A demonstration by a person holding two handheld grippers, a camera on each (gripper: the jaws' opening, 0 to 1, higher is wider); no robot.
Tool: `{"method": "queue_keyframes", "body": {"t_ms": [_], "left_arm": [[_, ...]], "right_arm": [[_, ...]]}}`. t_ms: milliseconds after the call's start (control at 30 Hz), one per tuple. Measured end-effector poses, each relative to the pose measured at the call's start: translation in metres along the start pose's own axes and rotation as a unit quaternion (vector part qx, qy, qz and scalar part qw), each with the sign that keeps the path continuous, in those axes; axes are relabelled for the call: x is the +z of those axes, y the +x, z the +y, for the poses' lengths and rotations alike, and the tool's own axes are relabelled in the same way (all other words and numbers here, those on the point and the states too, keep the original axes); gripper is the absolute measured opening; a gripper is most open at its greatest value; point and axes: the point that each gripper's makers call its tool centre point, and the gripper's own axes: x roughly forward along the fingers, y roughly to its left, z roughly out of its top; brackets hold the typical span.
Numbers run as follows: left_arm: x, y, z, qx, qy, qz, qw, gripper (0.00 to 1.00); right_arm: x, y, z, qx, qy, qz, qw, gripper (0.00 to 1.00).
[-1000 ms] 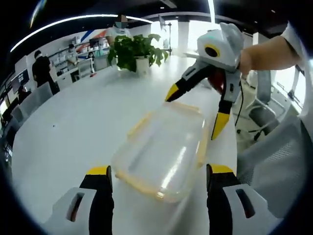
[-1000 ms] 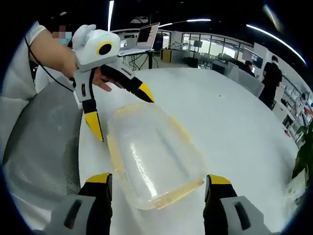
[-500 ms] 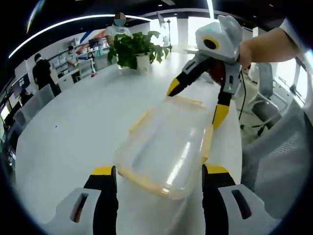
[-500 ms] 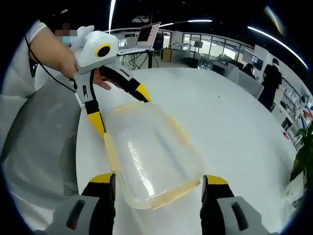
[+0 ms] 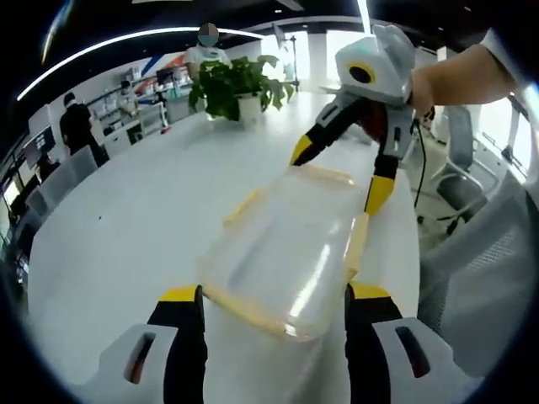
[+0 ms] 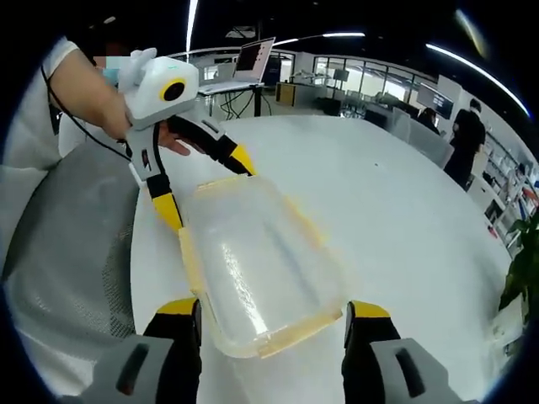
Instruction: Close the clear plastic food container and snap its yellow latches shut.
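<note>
Clear plastic food container [image 5: 282,252] lying lid-up on a white table [image 5: 126,227], long axis running from one gripper toward the other. Yellow latches [image 5: 357,244] visible as pale yellow strips along the lid's edges; whether snapped down or loose cannot be told. Left gripper [image 5: 274,316] at the container's near end in the left gripper view, jaws apart, yellow-tipped fingers [image 5: 178,295] flanking the near corners, with nothing clamped between them. Right gripper [image 6: 271,324] at the opposite end, likewise spread, its two tips straddling the near end of the lid in the right gripper view; contact with the plastic cannot be judged. In the left gripper view, right gripper seen from the front at the far end [image 5: 341,172], one yellow tip at the far corner of the lid, the other beside the long edge, white housing gripped by a person's hand [image 5: 429,84]. In the right gripper view, left gripper seen likewise [image 6: 206,185], one tip at the far corner, the other low along the left edge. Mesh-backed grey chair [image 6: 67,244] just beside the table. Potted green plant [image 5: 232,84] at the table's far side in the left gripper view. People standing well beyond, near shelving [image 5: 76,126].
</note>
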Motion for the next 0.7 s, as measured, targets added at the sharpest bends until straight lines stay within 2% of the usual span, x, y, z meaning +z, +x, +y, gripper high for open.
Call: {"method": "queue_keyframes", "body": {"t_ms": [267, 700], "left_arm": [[-0.002, -0.003, 0.002, 0.001, -0.002, 0.006, 1.0000, 0.64], [-0.031, -0.038, 0.018, 0.008, -0.008, 0.016, 0.9998, 0.64]], "right_arm": [[0.003, 0.003, 0.002, -0.001, 0.002, 0.001, 1.0000, 0.67], [0.032, 0.029, 0.024, 0.007, -0.005, 0.001, 1.0000, 0.67]]}}
